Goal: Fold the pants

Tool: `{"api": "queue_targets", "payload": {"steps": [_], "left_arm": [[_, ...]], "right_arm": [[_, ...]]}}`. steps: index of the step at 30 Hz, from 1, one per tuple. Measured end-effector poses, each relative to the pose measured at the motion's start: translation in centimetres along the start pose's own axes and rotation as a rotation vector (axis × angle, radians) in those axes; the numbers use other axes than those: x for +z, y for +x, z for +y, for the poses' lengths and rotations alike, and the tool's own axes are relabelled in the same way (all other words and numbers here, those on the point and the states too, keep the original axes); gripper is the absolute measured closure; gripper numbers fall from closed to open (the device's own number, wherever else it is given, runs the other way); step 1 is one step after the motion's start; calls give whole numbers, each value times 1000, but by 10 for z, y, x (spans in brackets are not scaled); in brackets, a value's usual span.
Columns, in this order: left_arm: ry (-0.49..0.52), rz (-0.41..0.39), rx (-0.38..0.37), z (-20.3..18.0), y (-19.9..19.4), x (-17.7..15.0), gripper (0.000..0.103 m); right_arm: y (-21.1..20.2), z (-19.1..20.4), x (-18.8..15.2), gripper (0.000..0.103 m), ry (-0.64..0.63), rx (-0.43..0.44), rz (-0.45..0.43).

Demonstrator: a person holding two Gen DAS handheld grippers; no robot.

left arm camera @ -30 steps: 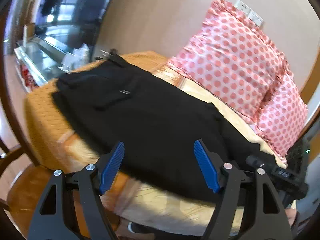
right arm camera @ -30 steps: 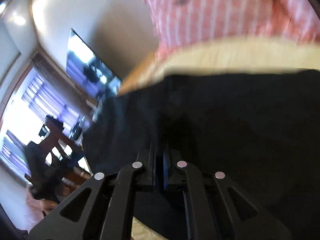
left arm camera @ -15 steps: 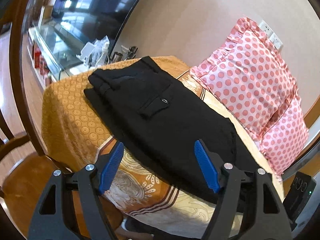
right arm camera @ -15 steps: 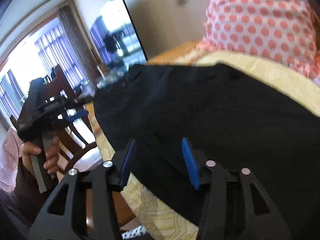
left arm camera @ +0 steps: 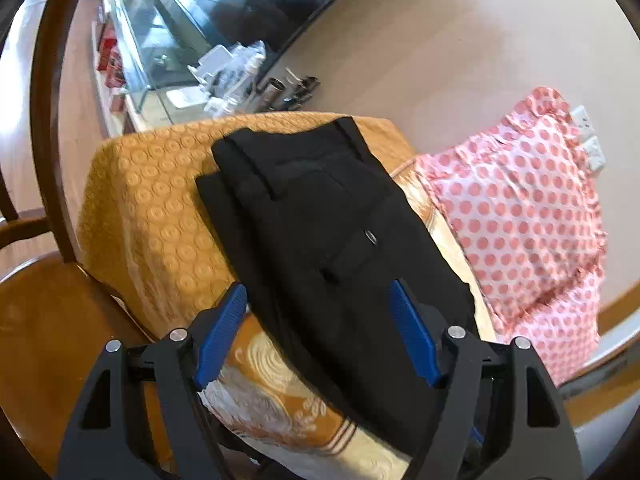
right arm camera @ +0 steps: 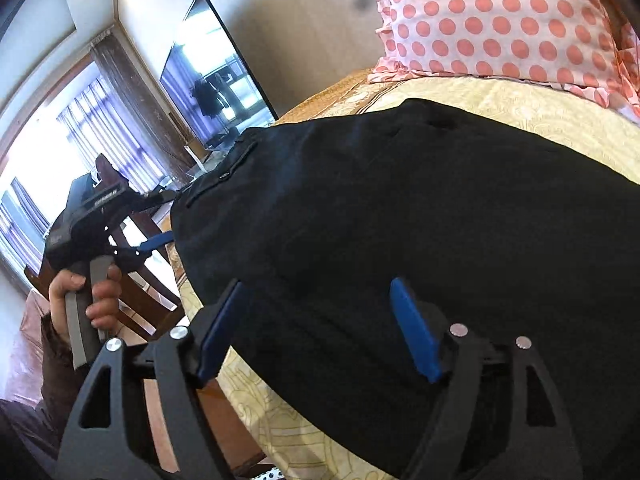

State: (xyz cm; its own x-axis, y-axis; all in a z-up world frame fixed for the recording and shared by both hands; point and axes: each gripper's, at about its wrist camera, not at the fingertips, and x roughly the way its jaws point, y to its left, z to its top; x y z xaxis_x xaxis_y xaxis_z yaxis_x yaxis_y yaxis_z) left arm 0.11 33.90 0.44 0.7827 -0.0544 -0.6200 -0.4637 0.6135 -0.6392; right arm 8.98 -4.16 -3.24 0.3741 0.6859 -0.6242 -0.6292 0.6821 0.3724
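Showing only rightward: left gripper [right arm camera: 158, 240], hand [right arm camera: 86, 296].

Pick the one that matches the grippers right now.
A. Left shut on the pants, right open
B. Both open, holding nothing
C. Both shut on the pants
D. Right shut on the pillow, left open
B: the left gripper and the right gripper each show blue fingers spread wide apart, with the black pants lying flat on the bed beyond them, not pinched.

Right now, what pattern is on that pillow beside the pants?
The pillow is white with pink polka dots, clearest in the right wrist view.
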Motion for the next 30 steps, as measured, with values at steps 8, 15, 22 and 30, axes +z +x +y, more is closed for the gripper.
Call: {"api": "queue_targets", "payload": {"steps": [8,15,22,30], "left_arm": [[-70,-11,15,-1,14,15,59],[108,-147,54,-32,-5,4,90],[548,-224,-134,-181,-42,-38,95],[1025,96,-541,-303,-24,-216,96]], "right_arm": [[-5,8,-1,28,0,14,-19],[-33,-1,-9,26,46,73,-67],[-117,-36,-29,23,120,4,-245],[-217,-96,-74,20,312,-304,-456]]}}
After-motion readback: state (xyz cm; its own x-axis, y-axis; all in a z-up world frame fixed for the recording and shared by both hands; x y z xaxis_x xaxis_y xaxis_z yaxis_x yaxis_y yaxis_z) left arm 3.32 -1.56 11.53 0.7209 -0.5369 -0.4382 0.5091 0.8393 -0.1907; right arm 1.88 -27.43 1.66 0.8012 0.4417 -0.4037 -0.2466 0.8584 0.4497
